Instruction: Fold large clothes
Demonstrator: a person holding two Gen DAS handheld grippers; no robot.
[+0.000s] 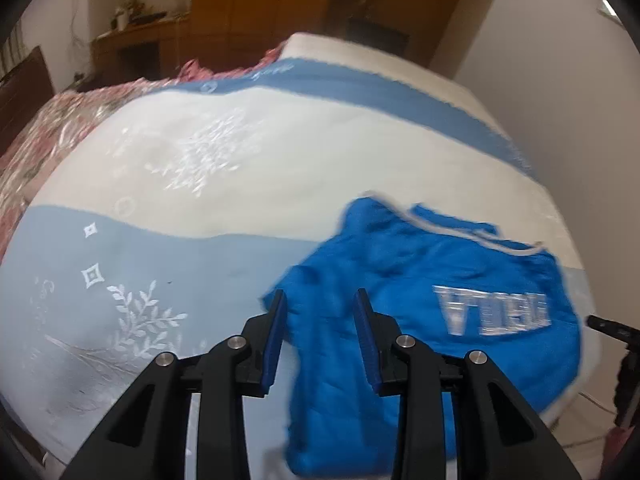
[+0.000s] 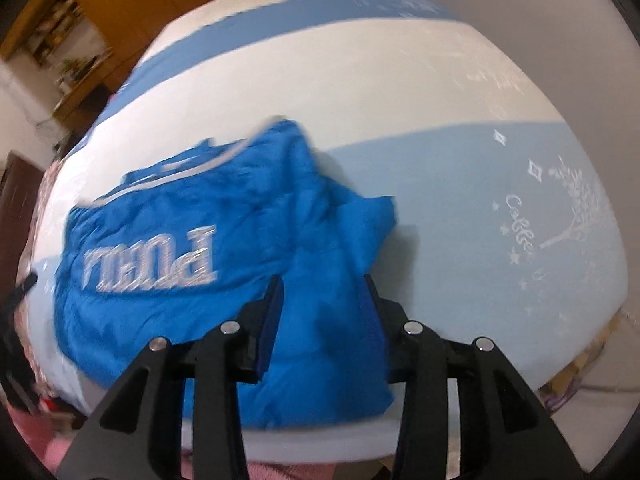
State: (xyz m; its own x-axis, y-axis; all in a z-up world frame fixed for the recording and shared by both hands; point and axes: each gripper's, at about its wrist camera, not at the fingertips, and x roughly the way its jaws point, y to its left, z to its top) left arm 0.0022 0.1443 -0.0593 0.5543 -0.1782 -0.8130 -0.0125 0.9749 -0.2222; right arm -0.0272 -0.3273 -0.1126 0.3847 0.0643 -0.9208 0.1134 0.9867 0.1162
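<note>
A bright blue garment (image 1: 420, 276) with white lettering and a white-trimmed collar lies partly folded on the bed, near its front edge. My left gripper (image 1: 320, 296) hovers over the garment's left sleeve part, jaws apart, with cloth below the gap but no pad pressing on it. In the right wrist view the same garment (image 2: 192, 208) spreads to the left. My right gripper (image 2: 322, 282) stands over its bunched right side, also open and gripping nothing. The picture is blurred.
The bed wears a bedspread (image 1: 200, 248) in white and blue bands with white leaf prints. A pink floral quilt (image 1: 44, 132) lies at its far left. Wooden cabinets (image 1: 256, 8) stand behind, a pale wall (image 1: 560, 80) to the right. A dark tool part (image 1: 608, 326) pokes in at the right edge.
</note>
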